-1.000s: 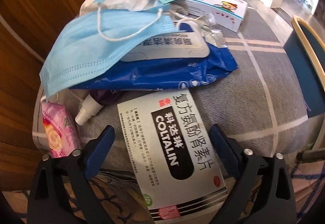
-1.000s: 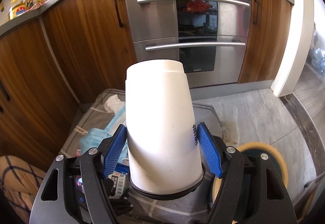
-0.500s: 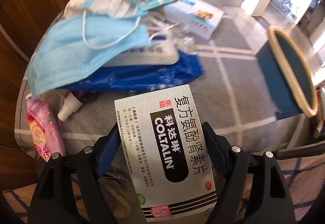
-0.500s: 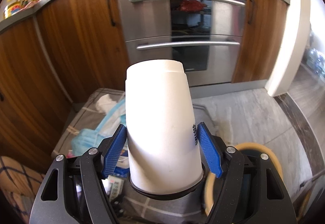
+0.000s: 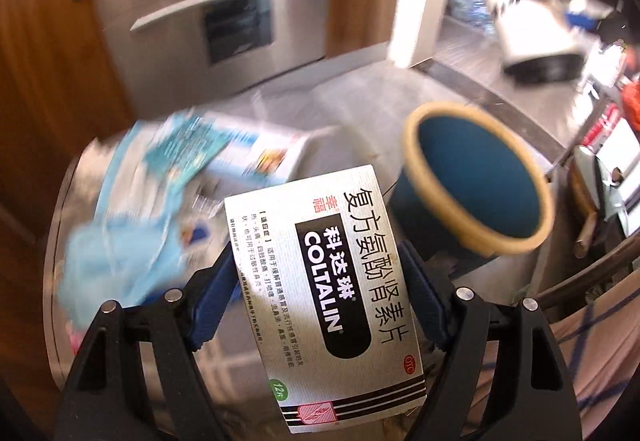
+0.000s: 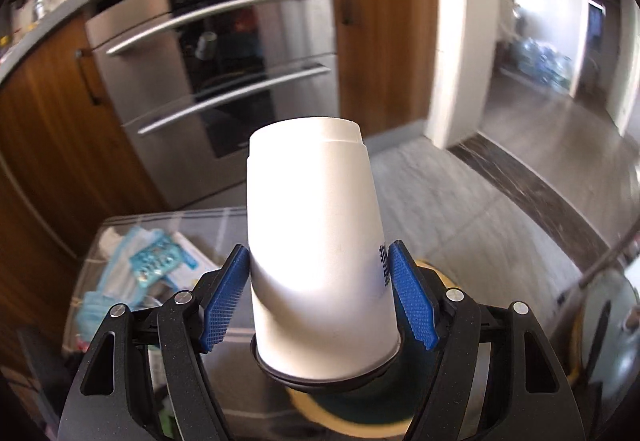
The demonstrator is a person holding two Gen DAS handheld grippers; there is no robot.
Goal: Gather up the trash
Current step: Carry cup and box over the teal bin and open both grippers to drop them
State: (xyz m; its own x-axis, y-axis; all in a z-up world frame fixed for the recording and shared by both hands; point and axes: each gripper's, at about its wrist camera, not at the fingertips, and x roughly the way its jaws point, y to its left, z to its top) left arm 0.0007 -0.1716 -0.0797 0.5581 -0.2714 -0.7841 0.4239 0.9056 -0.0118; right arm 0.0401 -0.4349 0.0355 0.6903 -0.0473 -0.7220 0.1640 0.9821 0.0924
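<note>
Lifted off the cushion, the medicine box (image 5: pixel 324 289) sits clamped in left fingers (image 5: pixel 216 297) beside the empty blue bin (image 5: pixel 476 177); right fingers (image 6: pixel 412 297) clamp a white cup (image 6: pixel 316 241).

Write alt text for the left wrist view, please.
The left gripper grips a white COLTALIN medicine box between its blue pads. Behind the box are a blue bin with a tan rim and blurred trash on a grey cushion.

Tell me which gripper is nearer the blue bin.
Right. The right gripper, shut on the white cup, hangs directly over the blue bin; the left gripper, gripping the medicine box, sits beside it, left of its rim.
</note>
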